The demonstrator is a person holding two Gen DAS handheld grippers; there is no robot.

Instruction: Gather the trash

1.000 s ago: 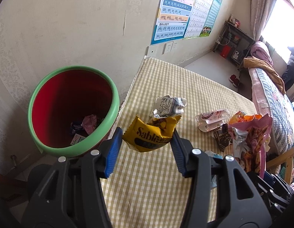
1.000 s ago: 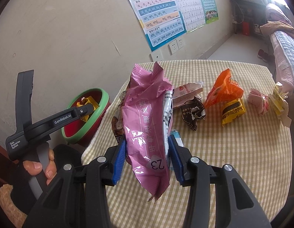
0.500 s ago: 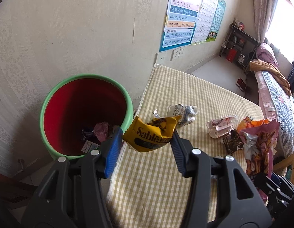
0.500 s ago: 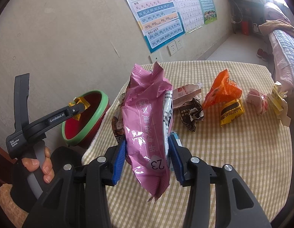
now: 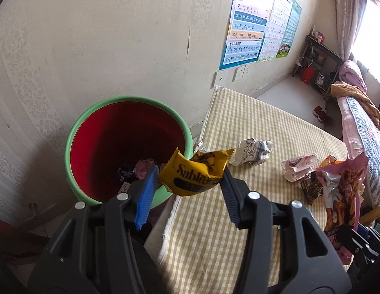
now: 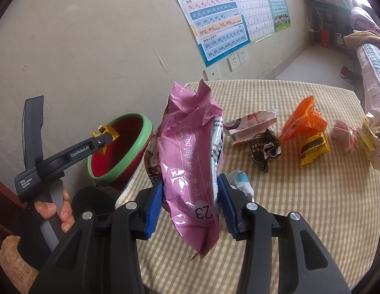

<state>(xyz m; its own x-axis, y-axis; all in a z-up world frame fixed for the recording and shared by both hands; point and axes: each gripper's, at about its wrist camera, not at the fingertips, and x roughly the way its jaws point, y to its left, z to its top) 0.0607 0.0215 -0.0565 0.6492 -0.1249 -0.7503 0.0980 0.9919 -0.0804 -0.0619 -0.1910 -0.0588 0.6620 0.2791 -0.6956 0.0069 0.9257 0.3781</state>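
Your left gripper (image 5: 188,178) has its two blue-padded jaws clamped on a crumpled yellow snack wrapper printed "Sablés" (image 5: 196,171). The wrapper sits between the jaw tips, its torn upper edge standing up above them and its body bulging forward. From the left wrist view the wrapper hangs over the near right edge of the round red bin with a green rim (image 5: 74,132), where the rim meets the edge of the table covered in yellow-and-white checked cloth (image 5: 251,120). A few wrappers already lie at the bottom of the bin.

In the right wrist view your left hand (image 6: 56,209) grips the grey handle low at the left, and the black tool reaches out and slightly upward so that its tip, with the yellow wrapper, is level with the bin's mouth.

Your right gripper (image 6: 190,201) is pinching a large pink foil snack bag (image 6: 190,156) near its lower end, beside a sticker marked "23". The bag stands roughly upright between the jaws, with its torn top toward the wall. This gripper is held above the near part of the table.

On the cloth beyond lie an orange plastic bag (image 6: 304,122), a dark brown crumpled wrapper (image 6: 264,149) and a pink-and-white torn packet (image 6: 248,125).
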